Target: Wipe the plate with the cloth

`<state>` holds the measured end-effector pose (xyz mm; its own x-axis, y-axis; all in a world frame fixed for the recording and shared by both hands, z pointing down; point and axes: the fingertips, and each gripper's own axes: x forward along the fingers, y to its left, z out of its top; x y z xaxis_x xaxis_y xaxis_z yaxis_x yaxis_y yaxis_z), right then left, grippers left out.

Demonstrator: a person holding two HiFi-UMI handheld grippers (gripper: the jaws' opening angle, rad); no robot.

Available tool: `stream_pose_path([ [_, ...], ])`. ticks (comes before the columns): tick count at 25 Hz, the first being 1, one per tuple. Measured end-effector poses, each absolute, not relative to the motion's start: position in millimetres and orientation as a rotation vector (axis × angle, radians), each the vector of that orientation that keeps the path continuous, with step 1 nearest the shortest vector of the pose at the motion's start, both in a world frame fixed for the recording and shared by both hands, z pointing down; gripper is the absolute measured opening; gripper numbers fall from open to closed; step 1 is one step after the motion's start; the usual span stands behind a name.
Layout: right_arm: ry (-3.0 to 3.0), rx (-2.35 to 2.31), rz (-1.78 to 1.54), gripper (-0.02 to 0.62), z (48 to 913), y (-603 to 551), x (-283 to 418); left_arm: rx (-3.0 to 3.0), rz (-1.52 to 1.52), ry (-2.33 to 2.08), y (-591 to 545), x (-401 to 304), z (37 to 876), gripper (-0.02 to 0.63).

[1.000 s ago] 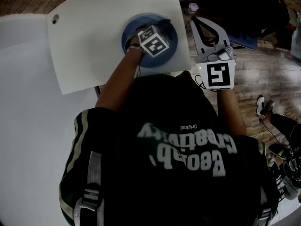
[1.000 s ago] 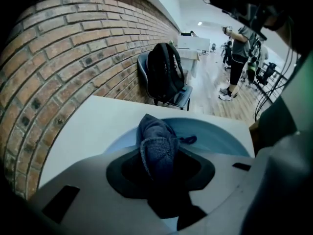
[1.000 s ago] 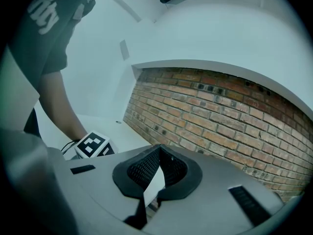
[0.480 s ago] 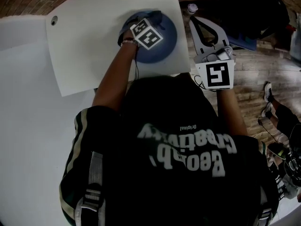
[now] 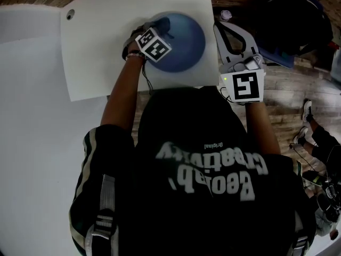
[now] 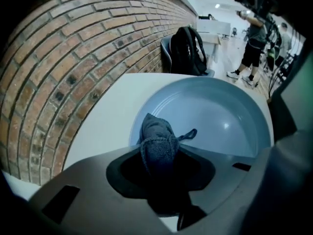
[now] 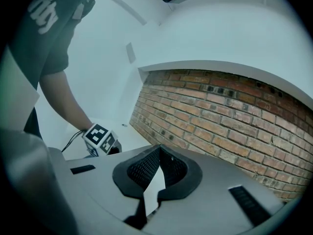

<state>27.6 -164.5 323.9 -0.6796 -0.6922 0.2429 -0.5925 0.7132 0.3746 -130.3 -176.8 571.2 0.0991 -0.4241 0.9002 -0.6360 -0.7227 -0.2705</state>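
Observation:
A blue plate (image 5: 184, 41) lies on the white table (image 5: 106, 52) near its right edge. My left gripper (image 5: 157, 30) hovers over the plate's left rim, shut on a bunched grey-blue cloth (image 5: 163, 22). In the left gripper view the cloth (image 6: 157, 143) sticks out between the jaws and presses on the near rim of the plate (image 6: 220, 116). My right gripper (image 5: 222, 31) is off the table's right edge, above the wooden floor; its jaws meet at the tips and hold nothing. The right gripper view shows its joined jaws and the left gripper's marker cube (image 7: 100, 138).
The table has a small round hole (image 5: 70, 14) at its far left corner. A dark backpack (image 5: 290, 20) and a bottle cap (image 5: 226, 15) lie right of the table. A brick wall (image 6: 58, 67) runs behind the table. A person (image 6: 254, 43) stands far off.
My left gripper has swept the cloth from the plate's middle to its far left rim. The right gripper has stayed in place.

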Motion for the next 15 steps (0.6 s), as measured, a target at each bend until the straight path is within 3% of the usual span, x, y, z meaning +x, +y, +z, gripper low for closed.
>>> stream_pose_path([
  [15, -2.596, 0.92, -0.404, -0.006, 322, -147, 11, 2.156, 1.709, -0.996, -81, -140, 573, 0.133],
])
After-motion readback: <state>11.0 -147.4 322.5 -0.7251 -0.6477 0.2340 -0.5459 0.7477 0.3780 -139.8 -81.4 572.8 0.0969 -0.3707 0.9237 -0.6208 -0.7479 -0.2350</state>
